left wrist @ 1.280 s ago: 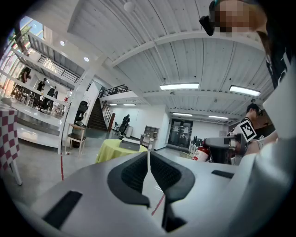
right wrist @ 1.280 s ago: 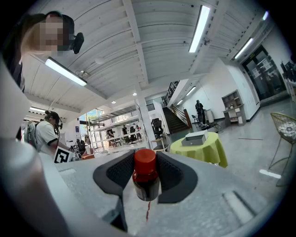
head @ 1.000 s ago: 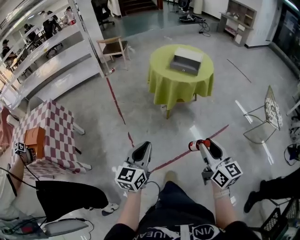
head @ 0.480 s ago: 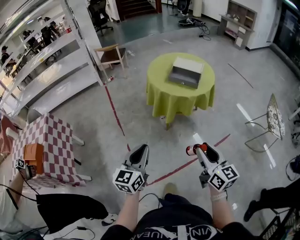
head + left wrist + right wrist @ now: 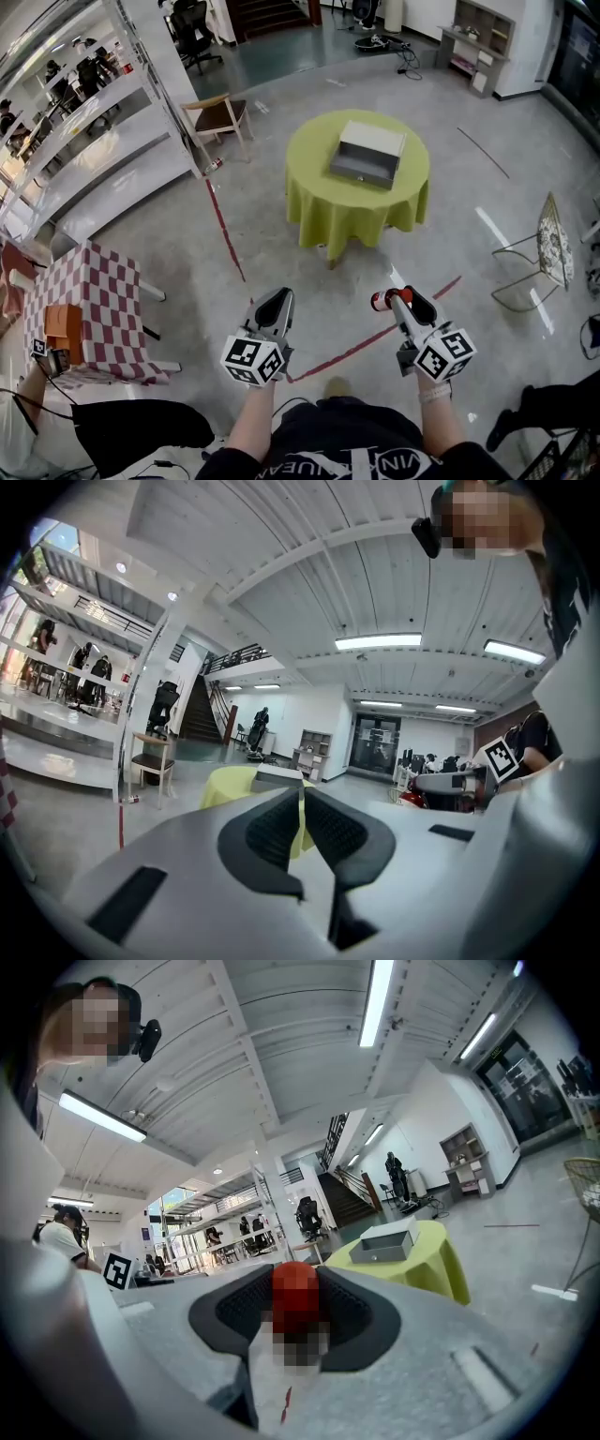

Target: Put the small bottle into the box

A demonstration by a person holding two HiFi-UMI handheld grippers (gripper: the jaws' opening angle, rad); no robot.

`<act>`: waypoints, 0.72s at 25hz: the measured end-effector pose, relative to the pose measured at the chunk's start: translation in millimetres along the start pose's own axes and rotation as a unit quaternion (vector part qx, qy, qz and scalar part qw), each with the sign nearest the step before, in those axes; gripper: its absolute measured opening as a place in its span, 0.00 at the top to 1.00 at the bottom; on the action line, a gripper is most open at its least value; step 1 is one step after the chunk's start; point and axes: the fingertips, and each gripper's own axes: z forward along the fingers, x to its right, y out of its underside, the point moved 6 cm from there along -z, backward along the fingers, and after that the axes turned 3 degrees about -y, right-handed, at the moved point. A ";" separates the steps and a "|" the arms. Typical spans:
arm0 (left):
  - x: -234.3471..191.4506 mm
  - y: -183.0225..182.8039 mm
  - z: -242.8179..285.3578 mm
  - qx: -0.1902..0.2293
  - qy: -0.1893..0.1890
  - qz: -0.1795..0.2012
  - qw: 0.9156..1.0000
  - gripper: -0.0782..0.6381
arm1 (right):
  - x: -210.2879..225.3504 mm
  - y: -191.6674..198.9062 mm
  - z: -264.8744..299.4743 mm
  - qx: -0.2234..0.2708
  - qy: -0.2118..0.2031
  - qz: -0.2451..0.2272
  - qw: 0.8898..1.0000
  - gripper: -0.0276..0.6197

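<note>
My right gripper (image 5: 398,299) (image 5: 298,1303) is shut on a small bottle (image 5: 382,300) (image 5: 297,1299) with a red cap, held out over the floor. My left gripper (image 5: 278,302) (image 5: 301,824) is shut with nothing between its pads. The grey open box (image 5: 366,154) (image 5: 388,1240) (image 5: 276,778) sits on a round table with a yellow-green cloth (image 5: 323,183) (image 5: 439,1260) (image 5: 225,785), a few steps ahead of both grippers.
A wooden chair (image 5: 217,117) stands left of the round table by white shelving (image 5: 103,141). A checkered table (image 5: 89,300) with an orange box (image 5: 64,325) is at the near left. A wire chair (image 5: 544,251) stands at the right. Red tape lines (image 5: 225,230) cross the floor.
I have walked forward: the round table and box have come nearer and lower in the head view. Both grippers keep their pose, the right still holding the bottle.
</note>
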 end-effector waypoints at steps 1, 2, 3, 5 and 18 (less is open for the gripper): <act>-0.5 -0.1 3.9 0.000 0.000 0.001 1.000 0.86 | 3.3 -0.5 2.2 0.001 0.001 0.002 1.000 0.73; -1.2 0.1 7.3 -0.001 0.000 0.000 1.000 0.86 | 5.9 -0.9 4.0 0.003 0.002 0.006 1.000 0.73; -1.9 0.5 10.4 -0.003 0.000 0.000 1.000 0.86 | 7.9 -1.1 5.4 0.003 0.002 0.009 1.000 0.73; -2.5 1.1 16.8 -0.009 0.000 -0.002 1.000 0.86 | 11.6 -1.6 7.0 0.003 0.000 0.012 1.000 0.73; -9.4 -0.9 22.3 -0.011 0.000 -0.001 1.000 0.86 | 24.9 -0.5 7.4 0.010 0.011 0.043 0.999 0.73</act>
